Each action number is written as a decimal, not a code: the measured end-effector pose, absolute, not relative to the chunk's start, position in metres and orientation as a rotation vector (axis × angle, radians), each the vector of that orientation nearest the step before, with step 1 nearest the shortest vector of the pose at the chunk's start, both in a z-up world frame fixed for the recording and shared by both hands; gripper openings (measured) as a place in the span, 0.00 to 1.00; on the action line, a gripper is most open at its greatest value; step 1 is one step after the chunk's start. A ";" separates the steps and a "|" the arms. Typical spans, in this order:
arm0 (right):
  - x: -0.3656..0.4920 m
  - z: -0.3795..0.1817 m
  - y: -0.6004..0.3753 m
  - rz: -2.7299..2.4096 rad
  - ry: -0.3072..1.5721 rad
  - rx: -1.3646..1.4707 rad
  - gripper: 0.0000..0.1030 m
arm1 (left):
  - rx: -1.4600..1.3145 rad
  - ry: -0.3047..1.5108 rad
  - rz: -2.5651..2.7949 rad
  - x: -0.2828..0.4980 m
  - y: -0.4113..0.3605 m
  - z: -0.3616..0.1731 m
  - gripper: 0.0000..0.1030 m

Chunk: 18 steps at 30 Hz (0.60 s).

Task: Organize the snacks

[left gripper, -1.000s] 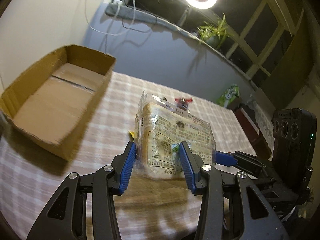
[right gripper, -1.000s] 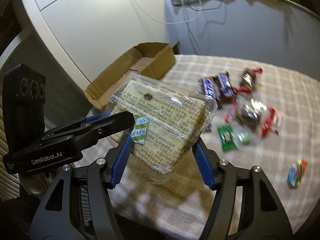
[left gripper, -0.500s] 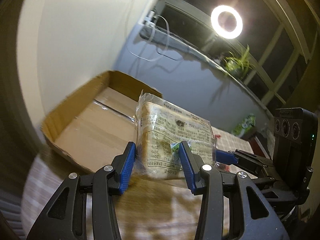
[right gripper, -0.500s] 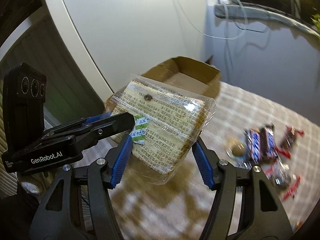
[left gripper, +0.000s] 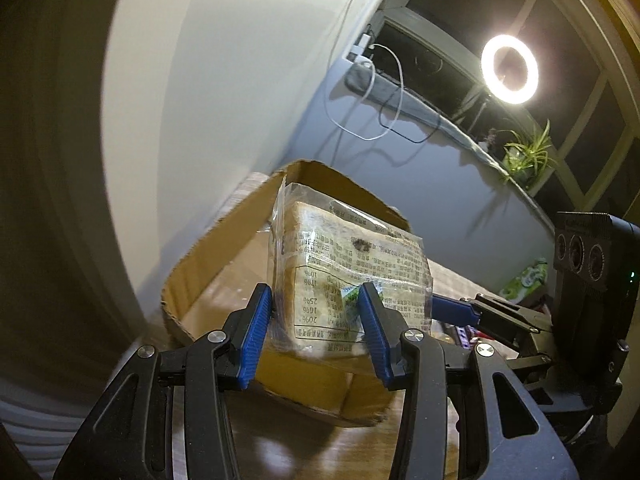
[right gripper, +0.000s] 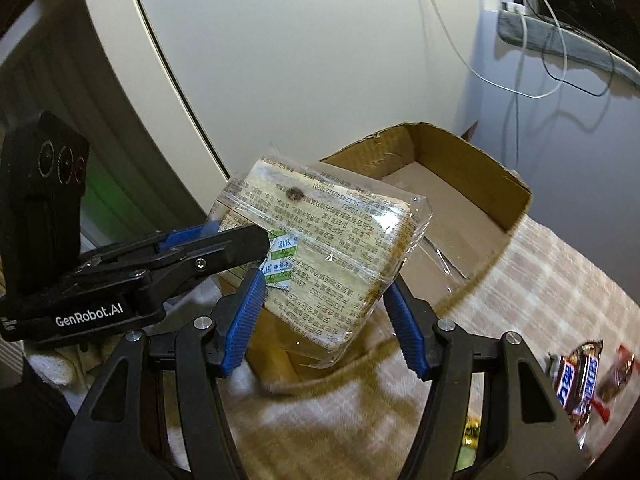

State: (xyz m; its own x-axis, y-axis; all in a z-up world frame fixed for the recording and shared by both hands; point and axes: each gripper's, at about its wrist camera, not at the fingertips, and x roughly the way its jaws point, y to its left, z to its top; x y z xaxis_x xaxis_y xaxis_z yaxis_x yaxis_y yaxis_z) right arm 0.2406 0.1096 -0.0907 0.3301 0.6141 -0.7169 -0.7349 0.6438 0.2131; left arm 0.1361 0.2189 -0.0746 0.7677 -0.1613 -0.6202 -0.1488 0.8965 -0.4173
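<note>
So both grippers are now carrying the bread pack over the near wall of the cardboard box, at frame center; a second ago it was hanging over the checked bench, box off to upper left. Left gripper is clamping one end, right gripper is pinching the other. Transfer looks nearly done; lowering and release are probably coming next. Candy bars are waiting at lower right.

We look forward along each gripper, close up; both views share bread pack, cardboard box ahead.
</note>
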 end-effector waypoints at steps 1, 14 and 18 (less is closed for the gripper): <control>0.242 -0.093 0.111 0.891 0.864 -0.162 0.63 | -0.471 0.703 -0.004 0.137 0.220 -0.075 0.42; 0.242 -0.095 0.112 0.853 0.844 -0.212 0.63 | -0.405 0.668 0.056 0.133 0.216 -0.068 0.39; 0.239 -0.093 0.104 0.839 0.839 -0.208 0.63 | -0.400 0.659 0.059 0.129 0.214 -0.063 0.39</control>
State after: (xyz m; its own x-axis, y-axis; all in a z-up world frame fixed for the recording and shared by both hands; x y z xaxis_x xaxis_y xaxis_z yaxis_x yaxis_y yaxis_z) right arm 0.2390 0.1041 -0.0930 0.3773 0.5729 -0.7276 -0.7274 0.6696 0.1500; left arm 0.1288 0.2145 -0.0632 0.7919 -0.0724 -0.6063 -0.1783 0.9223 -0.3430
